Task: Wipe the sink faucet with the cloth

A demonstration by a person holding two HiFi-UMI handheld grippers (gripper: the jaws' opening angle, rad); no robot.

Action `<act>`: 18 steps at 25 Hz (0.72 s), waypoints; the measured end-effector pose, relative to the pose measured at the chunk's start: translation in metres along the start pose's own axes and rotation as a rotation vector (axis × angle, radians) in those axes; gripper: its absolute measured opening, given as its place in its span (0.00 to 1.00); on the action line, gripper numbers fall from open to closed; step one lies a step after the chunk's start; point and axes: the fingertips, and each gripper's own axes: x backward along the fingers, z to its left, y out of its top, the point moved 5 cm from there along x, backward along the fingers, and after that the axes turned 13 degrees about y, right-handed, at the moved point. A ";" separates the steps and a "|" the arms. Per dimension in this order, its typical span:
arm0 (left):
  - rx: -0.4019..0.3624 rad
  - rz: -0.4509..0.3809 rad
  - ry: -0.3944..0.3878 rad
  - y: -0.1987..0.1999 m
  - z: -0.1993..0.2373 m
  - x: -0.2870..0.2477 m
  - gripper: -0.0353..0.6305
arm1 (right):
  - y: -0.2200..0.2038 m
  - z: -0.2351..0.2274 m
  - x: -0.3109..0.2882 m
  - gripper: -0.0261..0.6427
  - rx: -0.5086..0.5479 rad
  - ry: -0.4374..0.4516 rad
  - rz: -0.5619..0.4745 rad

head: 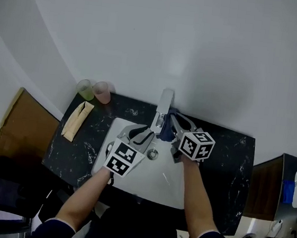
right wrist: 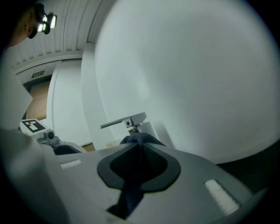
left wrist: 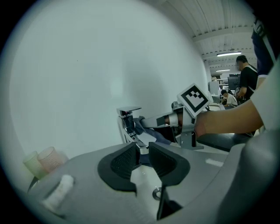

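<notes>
The chrome faucet (head: 163, 108) stands at the back of the white sink (head: 158, 182). My left gripper (head: 145, 137) reaches in from the lower left, and its pads sit tight on either side of the spout's end (left wrist: 141, 148). A dark blue cloth (head: 164, 133) is pinched in my right gripper (head: 171, 125), which comes in from the right and holds the cloth against the faucet body just under the lever. In the right gripper view the cloth (right wrist: 136, 140) bulges out past the shut jaws, with the lever (right wrist: 124, 122) right behind it. The left gripper view shows the cloth (left wrist: 141, 126) touching the faucet (left wrist: 127, 119).
A green cup (head: 85, 89) and a pink cup (head: 102, 92) stand at the counter's back left, beside a folded beige towel (head: 77, 120). The dark marbled counter (head: 229, 167) surrounds the sink, whose drain (head: 153, 154) lies under the spout. A pale wall rises close behind the faucet.
</notes>
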 end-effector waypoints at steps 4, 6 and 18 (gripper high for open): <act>-0.001 0.004 0.012 0.000 0.001 0.001 0.19 | -0.003 -0.022 -0.010 0.08 -0.008 -0.048 0.046; -0.004 0.002 0.010 0.000 0.001 0.001 0.19 | -0.004 -0.031 -0.015 0.08 0.000 -0.067 0.088; -0.009 -0.009 -0.008 0.000 -0.002 0.001 0.14 | -0.036 -0.057 -0.032 0.08 0.167 -0.139 0.496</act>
